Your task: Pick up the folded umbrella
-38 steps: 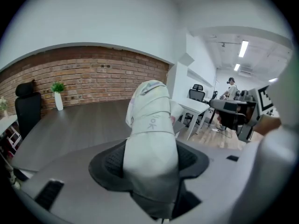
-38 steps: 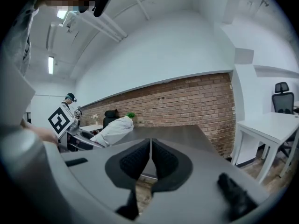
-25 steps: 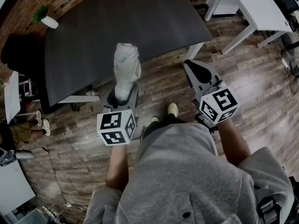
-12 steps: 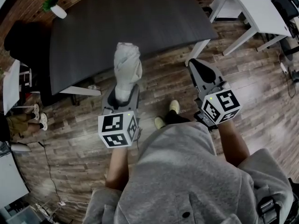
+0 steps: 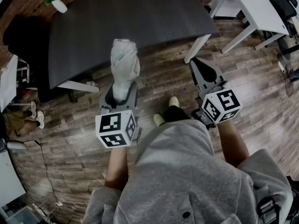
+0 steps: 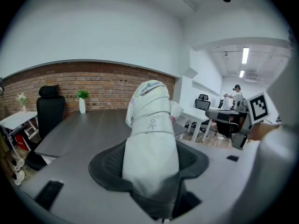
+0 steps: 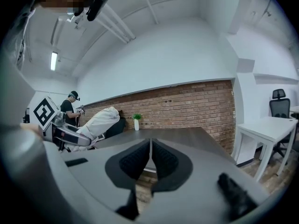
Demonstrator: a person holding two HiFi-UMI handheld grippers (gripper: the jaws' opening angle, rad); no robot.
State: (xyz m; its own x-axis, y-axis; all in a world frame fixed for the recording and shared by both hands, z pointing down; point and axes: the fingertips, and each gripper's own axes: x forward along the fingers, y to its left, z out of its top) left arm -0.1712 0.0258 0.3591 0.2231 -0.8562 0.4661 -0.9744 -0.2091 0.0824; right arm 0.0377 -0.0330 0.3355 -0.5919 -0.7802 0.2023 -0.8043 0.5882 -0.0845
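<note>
A folded white umbrella sticks out forward from my left gripper, which is shut on its lower end. In the left gripper view the umbrella fills the gap between the two dark pads and hides their tips; a strap wraps its upper part. It hangs in the air over the near edge of the dark table. My right gripper is shut with nothing in it, level with the table's right corner. In the right gripper view its pads meet, and the umbrella shows at the left.
A small potted plant stands at the dark table's far left corner. A black chair sits left of the table. White desks stand at the right. Wooden floor lies below both grippers, with the person's shoes on it.
Both grippers have come closer to the dark table, the umbrella's tip now over its near edge. The left grip on the umbrella is unchanged, and the right gripper stays shut.
</note>
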